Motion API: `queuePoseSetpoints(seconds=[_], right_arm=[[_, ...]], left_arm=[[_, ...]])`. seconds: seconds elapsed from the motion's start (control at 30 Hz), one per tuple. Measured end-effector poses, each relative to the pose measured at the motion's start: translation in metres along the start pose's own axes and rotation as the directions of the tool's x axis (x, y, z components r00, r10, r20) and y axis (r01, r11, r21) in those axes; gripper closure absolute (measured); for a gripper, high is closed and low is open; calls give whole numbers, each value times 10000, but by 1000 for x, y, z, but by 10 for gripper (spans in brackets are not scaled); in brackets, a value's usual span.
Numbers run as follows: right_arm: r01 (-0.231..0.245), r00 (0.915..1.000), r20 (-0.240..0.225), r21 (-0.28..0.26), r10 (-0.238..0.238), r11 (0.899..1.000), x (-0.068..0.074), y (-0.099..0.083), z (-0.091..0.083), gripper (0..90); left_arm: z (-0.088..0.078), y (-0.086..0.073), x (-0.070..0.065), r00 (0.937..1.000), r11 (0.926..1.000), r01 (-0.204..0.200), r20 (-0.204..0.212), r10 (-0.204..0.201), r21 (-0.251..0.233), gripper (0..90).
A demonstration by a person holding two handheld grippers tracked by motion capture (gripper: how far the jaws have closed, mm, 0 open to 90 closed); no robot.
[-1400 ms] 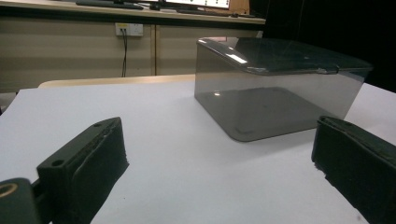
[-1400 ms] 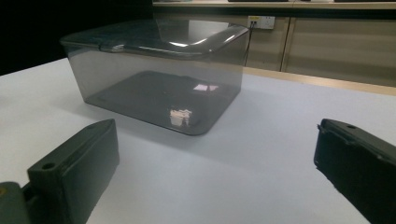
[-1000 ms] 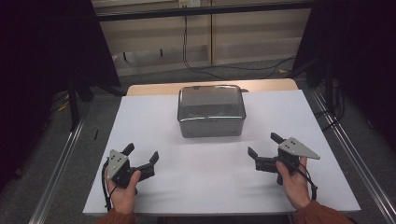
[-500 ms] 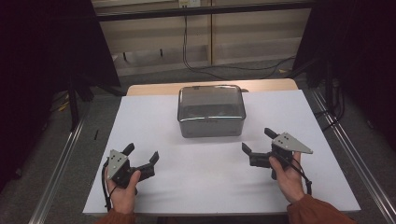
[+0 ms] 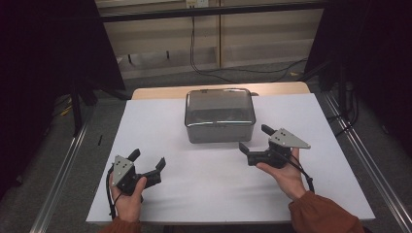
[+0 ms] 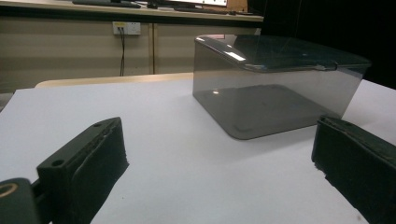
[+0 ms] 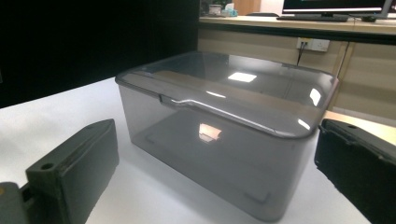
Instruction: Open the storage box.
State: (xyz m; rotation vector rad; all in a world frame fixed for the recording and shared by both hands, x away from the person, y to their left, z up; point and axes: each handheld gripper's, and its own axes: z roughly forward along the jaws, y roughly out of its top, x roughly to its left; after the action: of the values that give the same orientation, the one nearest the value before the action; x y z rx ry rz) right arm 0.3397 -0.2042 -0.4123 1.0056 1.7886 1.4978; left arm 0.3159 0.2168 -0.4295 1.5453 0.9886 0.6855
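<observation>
Smoky translucent plastic, the lidded box sits closed at the far middle of my white worktop; I can read no label or writing on it. My right gripper has moved forward and inward since a second ago, its jaws spread and empty just beside the box's near right corner. My left gripper has stayed put, jaws released, well apart from the box.

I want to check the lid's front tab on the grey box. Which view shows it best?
The right gripper view: the tab sits close on the closed lid's edge. The left gripper view shows the box side-on and farther off; the high view shows its lid from above.
</observation>
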Motion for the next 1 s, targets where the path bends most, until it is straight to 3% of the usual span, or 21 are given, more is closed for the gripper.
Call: queuePoseSetpoints(seconds=[0.23,0.3,0.4,0.7,0.8,0.93,1.0], right_arm=[[544,9985,14,23,-544,9985,3,8,16,6],[376,9990,-240,48,-374,9993,4,9,19,5],[650,9974,-315,139,-645,9978,6,12,24,2],[1457,9893,-98,477,-1454,9882,3,14,43,31],[2050,9787,-8,439,-2052,9778,6,16,47,48],[3086,9510,92,326,-3091,9506,14,20,52,65],[3289,9442,79,368,-3294,9436,17,21,54,72]], left_arm=[[0,0,-1,10000,9999,-92,33,92,73,30],[0,0,0,9999,9999,-118,-15,118,70,29],[1,0,0,9999,9998,-161,-36,161,119,29],[1,-1,1,9998,9997,-204,-31,204,137,29],[2,-1,1,9998,9997,-208,-41,209,153,29],[2,-1,1,9998,9996,-217,-12,217,177,30],[2,-1,1,9998,9996,-212,-6,213,167,30]])
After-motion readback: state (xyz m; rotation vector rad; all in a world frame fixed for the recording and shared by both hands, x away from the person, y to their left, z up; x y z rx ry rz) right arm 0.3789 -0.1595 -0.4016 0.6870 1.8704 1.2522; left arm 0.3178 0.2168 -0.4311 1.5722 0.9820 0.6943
